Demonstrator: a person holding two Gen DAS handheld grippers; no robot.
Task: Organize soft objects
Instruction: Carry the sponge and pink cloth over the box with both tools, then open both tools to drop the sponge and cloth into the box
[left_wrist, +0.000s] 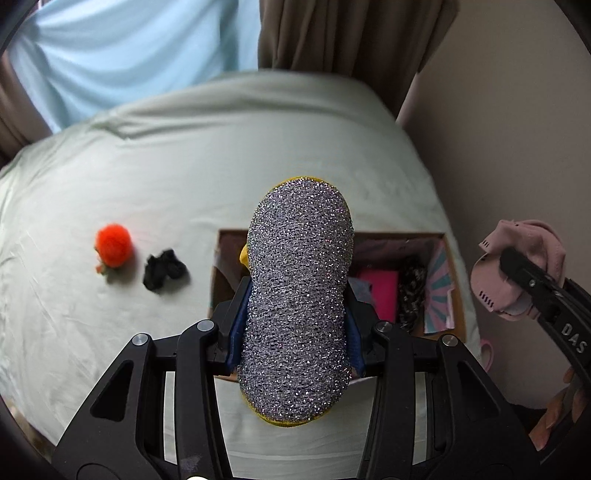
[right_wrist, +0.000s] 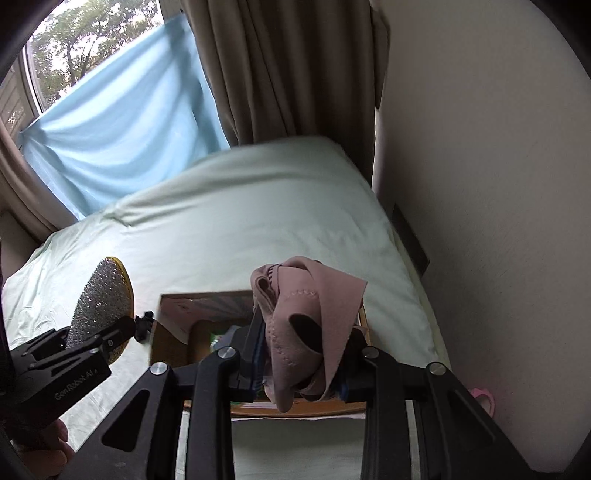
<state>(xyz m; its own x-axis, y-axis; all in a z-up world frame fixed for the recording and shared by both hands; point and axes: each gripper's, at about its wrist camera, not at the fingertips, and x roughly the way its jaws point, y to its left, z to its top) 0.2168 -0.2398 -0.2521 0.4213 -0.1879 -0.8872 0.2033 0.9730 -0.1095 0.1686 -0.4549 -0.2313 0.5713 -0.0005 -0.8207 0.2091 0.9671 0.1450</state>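
My left gripper (left_wrist: 295, 317) is shut on a glittery silver scouring sponge (left_wrist: 297, 295) with a yellow edge, held above the near side of an open cardboard box (left_wrist: 456, 295) on the bed. In the right wrist view the same sponge (right_wrist: 101, 299) shows at the left. My right gripper (right_wrist: 303, 354) is shut on a crumpled dusty-pink cloth (right_wrist: 306, 317), hanging over the box (right_wrist: 164, 332). That pink cloth (left_wrist: 517, 266) also appears at the right of the left wrist view. An orange fluffy ball (left_wrist: 113, 244) and a small black cloth item (left_wrist: 164, 268) lie on the bed left of the box.
The box holds a bright pink item (left_wrist: 380, 291), dark patterned fabric (left_wrist: 410, 291) and a striped card (left_wrist: 439, 291). The pale green bed sheet (left_wrist: 221, 147) meets brown curtains (left_wrist: 332, 33), a light blue cloth (left_wrist: 129, 48) and a wall (right_wrist: 498, 184) on the right. A pink object (right_wrist: 484, 398) lies by the bed.
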